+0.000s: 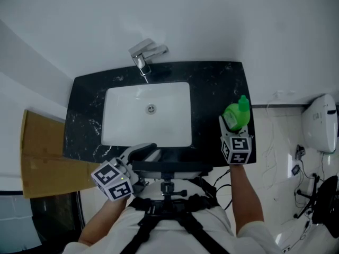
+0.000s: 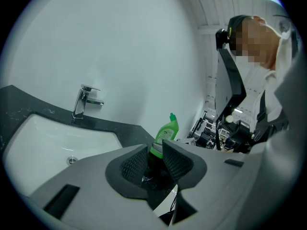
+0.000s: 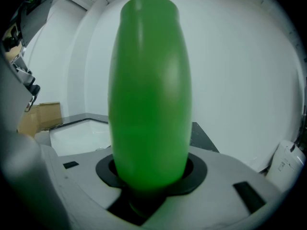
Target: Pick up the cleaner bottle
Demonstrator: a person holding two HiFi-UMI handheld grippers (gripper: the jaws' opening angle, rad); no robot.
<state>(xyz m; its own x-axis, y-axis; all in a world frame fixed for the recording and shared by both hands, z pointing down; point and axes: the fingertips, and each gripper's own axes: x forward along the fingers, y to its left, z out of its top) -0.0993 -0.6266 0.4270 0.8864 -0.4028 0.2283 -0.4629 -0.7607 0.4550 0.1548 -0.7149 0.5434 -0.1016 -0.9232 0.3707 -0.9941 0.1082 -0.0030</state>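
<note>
Saw a black counter (image 1: 212, 83) set against a white wall (image 1: 238, 20), with a white sink (image 1: 132, 120) sunk in its middle, a drain (image 1: 151, 109) in the basin and a chrome tap (image 1: 145, 53) at the far edge. Found flat cardboard (image 1: 42, 157) on the left, beside the counter and lower down. Noted a white fixture (image 1: 319, 121) on the right, past the counter's end, with cables (image 1: 302, 189) trailing over the pale floor (image 1: 275, 142) near it.

Found the green bottle (image 1: 237, 115) upright at the right end of the counter, right of the sink, cap up. Could not judge contact between its base and the counter. Saw the right gripper (image 1: 232, 126) reaching in from the near side, pinching the bottle's lower body between its jaws and tipped slightly down toward the far wall, its cube (image 1: 236, 148) just nearer than the bottle and the right forearm (image 1: 246, 194) running back to the near right.

Found the left gripper (image 1: 142, 151) at the counter's near edge, by the sink's near side, jaws spread with only air between them, aimed rightward with the bottle showing far off through the gap. Saw the near right stretch of counter lying between this gripper and the bottle. Noted the left forearm (image 1: 106, 216) coming in from the near left, held low and close to the body
</note>
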